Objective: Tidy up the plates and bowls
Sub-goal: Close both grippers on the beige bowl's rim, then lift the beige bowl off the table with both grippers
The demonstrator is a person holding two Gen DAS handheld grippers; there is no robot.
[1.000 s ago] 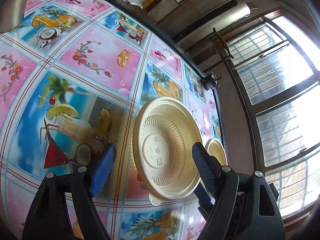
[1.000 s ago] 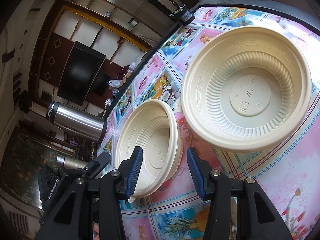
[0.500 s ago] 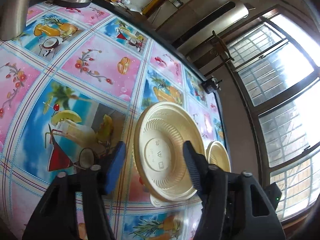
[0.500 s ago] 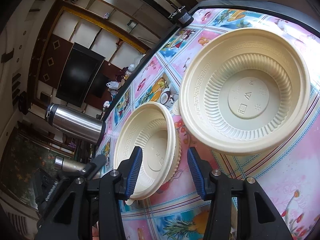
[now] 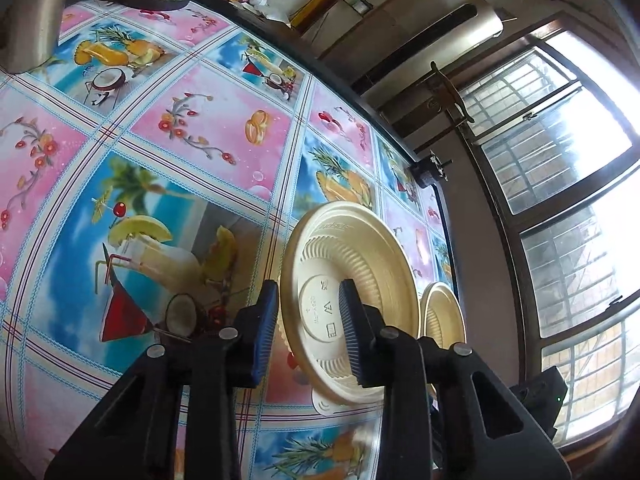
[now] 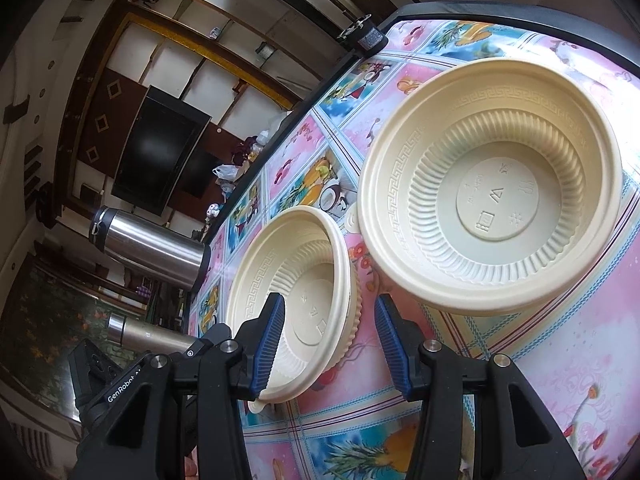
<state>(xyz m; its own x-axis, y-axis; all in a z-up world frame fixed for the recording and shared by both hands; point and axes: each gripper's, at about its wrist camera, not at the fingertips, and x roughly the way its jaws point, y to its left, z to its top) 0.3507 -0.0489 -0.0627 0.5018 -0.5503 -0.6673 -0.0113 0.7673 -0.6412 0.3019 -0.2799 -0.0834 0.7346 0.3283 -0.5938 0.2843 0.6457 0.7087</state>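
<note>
Two cream plastic bowls stand on the picture tablecloth. My left gripper (image 5: 308, 332) straddles the near rim of one bowl (image 5: 360, 256): one finger is outside the rim, the other inside, with a gap still showing between the pads. In the right wrist view that same bowl (image 6: 280, 280) shows a doubled rim. My right gripper (image 6: 332, 344) is open across its right rim, one finger inside and one outside, not touching. The second bowl (image 6: 492, 200) sits apart to the right, and is small and further off (image 5: 442, 312) in the left wrist view.
Two steel flasks (image 6: 148, 248) (image 6: 148, 334) stand at the table's far side, past the bowls. The table edge (image 5: 400, 148) runs along a wall with a window. Bare tablecloth (image 5: 140, 160) stretches left of the bowls.
The left gripper's fingers have narrowed markedly around the bowl's rim and moved closer to it. The right gripper has barely moved and stays as wide as before.
</note>
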